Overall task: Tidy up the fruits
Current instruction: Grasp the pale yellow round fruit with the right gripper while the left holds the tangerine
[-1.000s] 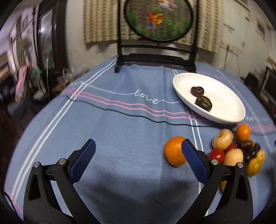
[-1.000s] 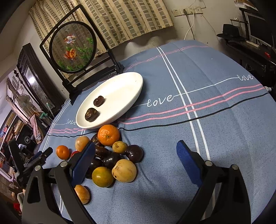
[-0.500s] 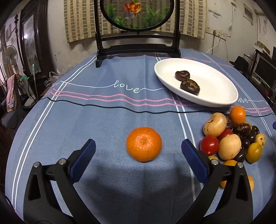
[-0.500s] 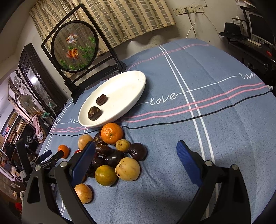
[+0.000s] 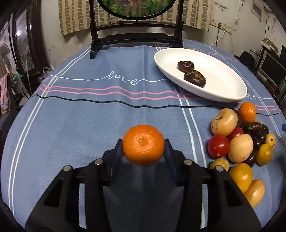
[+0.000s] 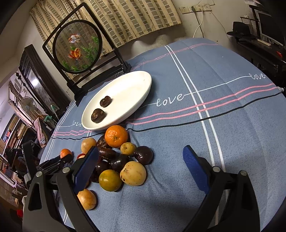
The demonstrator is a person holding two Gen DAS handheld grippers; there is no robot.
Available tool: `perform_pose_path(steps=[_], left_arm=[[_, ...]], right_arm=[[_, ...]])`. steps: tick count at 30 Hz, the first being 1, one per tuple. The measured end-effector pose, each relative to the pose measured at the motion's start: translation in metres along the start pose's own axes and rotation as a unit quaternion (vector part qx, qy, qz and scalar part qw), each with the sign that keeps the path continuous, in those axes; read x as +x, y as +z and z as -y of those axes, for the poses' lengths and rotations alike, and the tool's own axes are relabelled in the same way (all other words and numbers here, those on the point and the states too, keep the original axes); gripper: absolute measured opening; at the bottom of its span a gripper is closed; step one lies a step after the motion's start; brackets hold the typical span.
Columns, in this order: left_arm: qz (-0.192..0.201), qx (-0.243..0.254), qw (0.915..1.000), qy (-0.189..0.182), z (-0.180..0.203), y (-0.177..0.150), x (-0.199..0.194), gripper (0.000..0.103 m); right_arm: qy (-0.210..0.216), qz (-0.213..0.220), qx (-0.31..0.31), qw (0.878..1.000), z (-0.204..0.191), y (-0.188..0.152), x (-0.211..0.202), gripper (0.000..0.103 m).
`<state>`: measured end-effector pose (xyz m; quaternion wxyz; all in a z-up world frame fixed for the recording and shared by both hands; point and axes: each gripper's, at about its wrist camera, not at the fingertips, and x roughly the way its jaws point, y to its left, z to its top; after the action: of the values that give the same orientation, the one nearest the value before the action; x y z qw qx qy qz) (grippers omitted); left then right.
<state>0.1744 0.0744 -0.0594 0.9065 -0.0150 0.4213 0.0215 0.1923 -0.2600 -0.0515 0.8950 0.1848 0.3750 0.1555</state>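
Your left claw [image 5: 143,149] is closing on the tangerine [image 5: 143,147], pads touching both its sides. Your right claw [image 6: 141,171] gapes wide with nothing in it, the fruit pile [image 6: 114,160] by its left finger.

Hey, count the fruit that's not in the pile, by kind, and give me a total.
dark brown fruits on the white plate: 2
tangerine between the closing jaws of the left gripper: 1
Total: 3

Blue "love" tablecloth [image 5: 89,116], round goldfish screen [image 6: 76,46], checked curtain [image 6: 135,16]
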Motion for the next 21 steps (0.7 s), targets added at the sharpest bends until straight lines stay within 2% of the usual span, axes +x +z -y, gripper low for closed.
perform_pose_path(steps=[9,18,20,21], left_arm=[[0.005,0.024,0.9996,0.017,0.008,0.001,0.002,0.045],[0.003,0.016,0.9998,0.010,0.005,0.001,0.001,0.046],[0.002,0.015,0.9999,0.008,0.005,0.001,0.001,0.046],[0.002,0.015,0.9999,0.008,0.005,0.001,0.002,0.046]], right_arm=[[0.004,-0.003,-0.023,1.000,-0.007,-0.004,0.000,0.095],[-0.053,-0.037,-0.138,0.988,-0.031,-0.038,0.012,0.095],[-0.065,-0.038,-0.150,0.986,-0.033,-0.039,0.016,0.087],[-0.060,-0.042,-0.146,0.987,-0.032,-0.038,0.018,0.079]])
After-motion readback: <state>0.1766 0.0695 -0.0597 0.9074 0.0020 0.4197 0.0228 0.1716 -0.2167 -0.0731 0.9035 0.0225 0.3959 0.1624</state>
